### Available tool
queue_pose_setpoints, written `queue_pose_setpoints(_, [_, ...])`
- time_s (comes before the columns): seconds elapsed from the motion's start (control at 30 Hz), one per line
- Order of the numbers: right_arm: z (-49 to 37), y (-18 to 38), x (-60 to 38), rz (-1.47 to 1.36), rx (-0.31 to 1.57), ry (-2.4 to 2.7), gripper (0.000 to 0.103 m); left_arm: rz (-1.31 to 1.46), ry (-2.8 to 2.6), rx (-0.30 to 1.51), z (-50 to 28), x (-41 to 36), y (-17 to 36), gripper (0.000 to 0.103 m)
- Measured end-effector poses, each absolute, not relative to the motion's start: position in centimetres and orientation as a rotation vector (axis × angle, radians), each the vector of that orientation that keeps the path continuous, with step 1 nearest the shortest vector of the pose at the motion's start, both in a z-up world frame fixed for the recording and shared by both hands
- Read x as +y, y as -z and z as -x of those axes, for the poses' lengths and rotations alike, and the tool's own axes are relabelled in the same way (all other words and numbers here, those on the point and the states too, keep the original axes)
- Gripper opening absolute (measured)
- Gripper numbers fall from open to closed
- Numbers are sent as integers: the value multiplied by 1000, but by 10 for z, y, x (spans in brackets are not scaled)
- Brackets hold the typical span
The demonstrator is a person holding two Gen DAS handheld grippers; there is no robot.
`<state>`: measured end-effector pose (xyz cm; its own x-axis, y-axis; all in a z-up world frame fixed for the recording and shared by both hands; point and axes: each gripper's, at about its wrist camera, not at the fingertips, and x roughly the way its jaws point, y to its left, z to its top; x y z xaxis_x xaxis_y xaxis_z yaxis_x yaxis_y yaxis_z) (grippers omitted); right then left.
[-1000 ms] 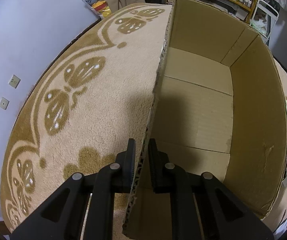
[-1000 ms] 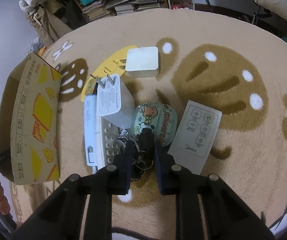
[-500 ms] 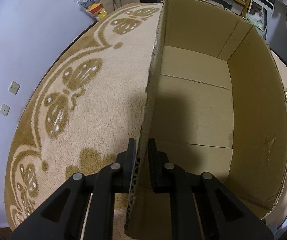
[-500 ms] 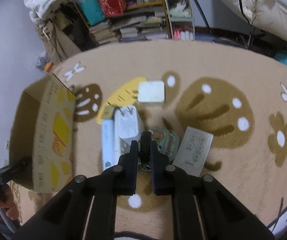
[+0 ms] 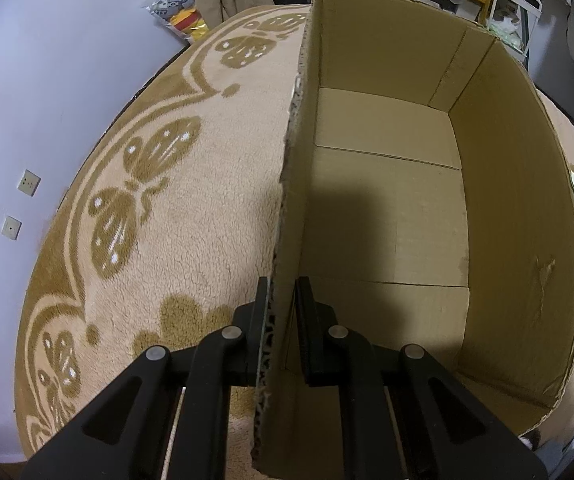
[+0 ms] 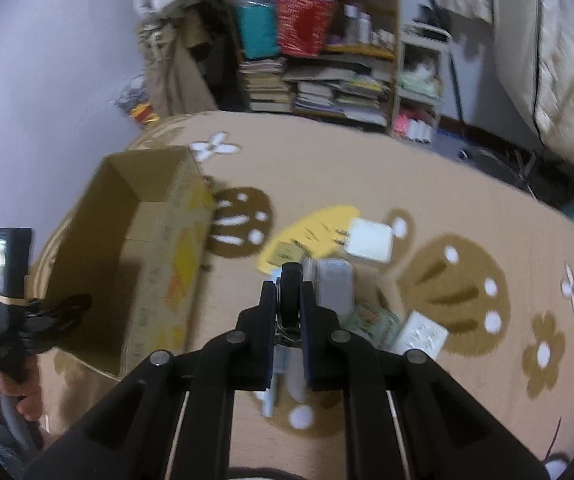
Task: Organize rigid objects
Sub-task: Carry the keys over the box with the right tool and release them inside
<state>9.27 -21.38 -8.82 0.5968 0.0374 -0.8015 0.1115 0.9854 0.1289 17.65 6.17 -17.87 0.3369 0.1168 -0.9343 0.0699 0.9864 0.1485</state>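
Mid-carry by the look of it; right gripper (image 6: 289,300) jaws clamped on a dark key fob (image 6: 290,286), rings dangling below, above the chargers and remote on the rug; left gripper (image 5: 283,304) jaws pinching the cardboard box (image 5: 387,208) wall; next probably swing left over the empty box, then release.

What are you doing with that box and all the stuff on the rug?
A person is tidying small things into a cardboard box. The left gripper is clamped on the box's wall. The right gripper has pinched a small black key fob above the pile of chargers and remotes on the rug. The box looks empty.
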Motion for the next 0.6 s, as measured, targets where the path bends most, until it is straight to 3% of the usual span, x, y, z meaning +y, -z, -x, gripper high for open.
queue_pose_setpoints(0.6, [-115, 16, -121, -194, 806, -208, 12, -164, -23, 1237, -176, 62, 179, 10])
